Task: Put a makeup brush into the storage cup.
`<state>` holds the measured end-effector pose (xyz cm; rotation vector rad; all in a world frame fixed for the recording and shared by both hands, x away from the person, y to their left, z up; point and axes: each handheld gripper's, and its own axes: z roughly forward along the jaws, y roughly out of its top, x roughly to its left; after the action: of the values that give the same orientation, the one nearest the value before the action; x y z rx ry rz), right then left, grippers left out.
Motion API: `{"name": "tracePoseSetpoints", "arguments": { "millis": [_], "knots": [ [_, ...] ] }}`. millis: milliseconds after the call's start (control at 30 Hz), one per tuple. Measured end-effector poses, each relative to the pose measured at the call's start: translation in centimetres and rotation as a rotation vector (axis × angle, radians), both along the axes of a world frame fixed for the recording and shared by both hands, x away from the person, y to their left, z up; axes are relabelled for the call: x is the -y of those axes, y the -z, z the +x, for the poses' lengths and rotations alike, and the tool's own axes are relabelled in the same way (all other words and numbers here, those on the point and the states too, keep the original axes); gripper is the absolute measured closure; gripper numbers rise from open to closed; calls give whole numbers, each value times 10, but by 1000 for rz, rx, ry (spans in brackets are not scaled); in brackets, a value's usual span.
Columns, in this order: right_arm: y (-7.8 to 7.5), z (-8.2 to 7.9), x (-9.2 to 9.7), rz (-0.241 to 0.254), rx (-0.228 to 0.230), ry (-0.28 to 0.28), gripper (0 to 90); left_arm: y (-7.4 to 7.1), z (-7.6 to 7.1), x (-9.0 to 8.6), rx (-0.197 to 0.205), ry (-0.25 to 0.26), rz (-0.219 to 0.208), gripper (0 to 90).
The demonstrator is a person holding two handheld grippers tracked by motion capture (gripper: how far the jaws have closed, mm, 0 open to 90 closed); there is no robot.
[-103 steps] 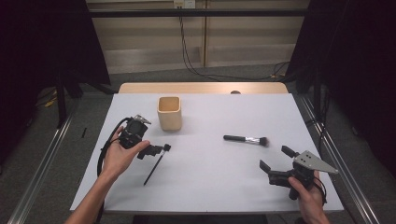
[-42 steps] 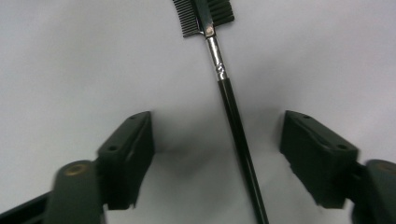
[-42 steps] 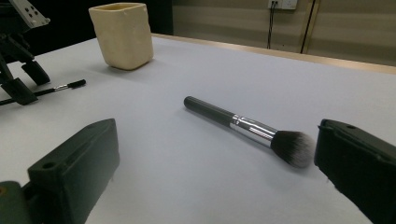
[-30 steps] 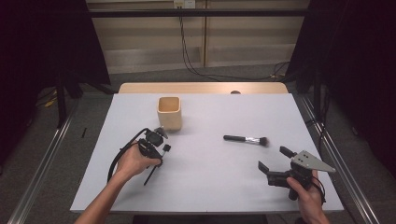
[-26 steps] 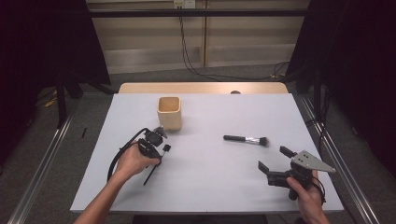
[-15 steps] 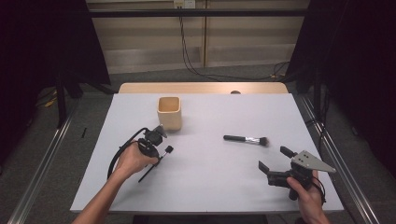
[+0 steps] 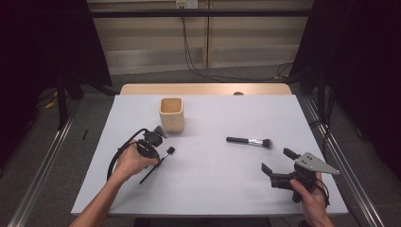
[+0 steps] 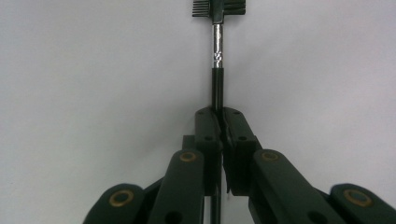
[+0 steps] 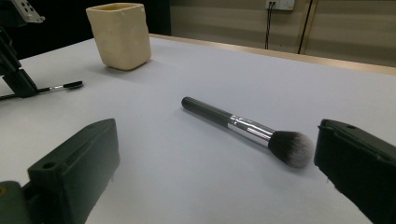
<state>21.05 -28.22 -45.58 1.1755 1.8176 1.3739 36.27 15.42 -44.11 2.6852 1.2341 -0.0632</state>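
Nearest to me on the right, my right gripper (image 7: 278,166) rests low at the near right of the table (image 7: 213,189), its jaws spread wide with nothing between them. In the right gripper view, the powder brush (image 9: 247,130) lies flat on the table just beyond those open jaws, bristles toward the right jaw, handle running off to the far left.

On the left, a little farther out, my left gripper (image 7: 158,153) is clamped narrow on the handle of the comb brush (image 7: 156,165). Its jaws have just been closing, and the thin black handle sits pinched between the pads. In the left gripper view the handle runs straight out from the jaws (image 8: 217,70), past a silver ferrule to the small comb-and-bristle head at the top. From the high view, the comb brush slants from near left to far right, its head just right of the gripper; I cannot tell whether its near end touches the table.

Beyond the left gripper stands the cup (image 7: 171,115), upright and open-topped, near the brush head but apart from it. The powder brush (image 7: 249,141) lies right of centre, well apart from the cup.
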Motion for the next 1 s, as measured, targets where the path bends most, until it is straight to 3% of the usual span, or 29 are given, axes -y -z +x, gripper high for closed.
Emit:
{"name": "tracePoseSetpoints", "arguments": {
  "millis": [100,300,600,833,1000],
  "knots": [
    [0,0,0,3,1,3,0,-6,1,-6,7,-18,-43,859],
    [0,0,-1,7,-4,6,0,-16,-2,-16,68,-35,-88,859],
    [0,0,0,4,-4,4,0,-23,-10,-23,130,-51,-145,859],
    [0,0,-1,8,-1,3,0,-29,-21,-30,210,-62,-224,859],
    [0,1,-1,9,-2,6,0,-31,-23,-37,235,-61,-277,858]
  ]
}}
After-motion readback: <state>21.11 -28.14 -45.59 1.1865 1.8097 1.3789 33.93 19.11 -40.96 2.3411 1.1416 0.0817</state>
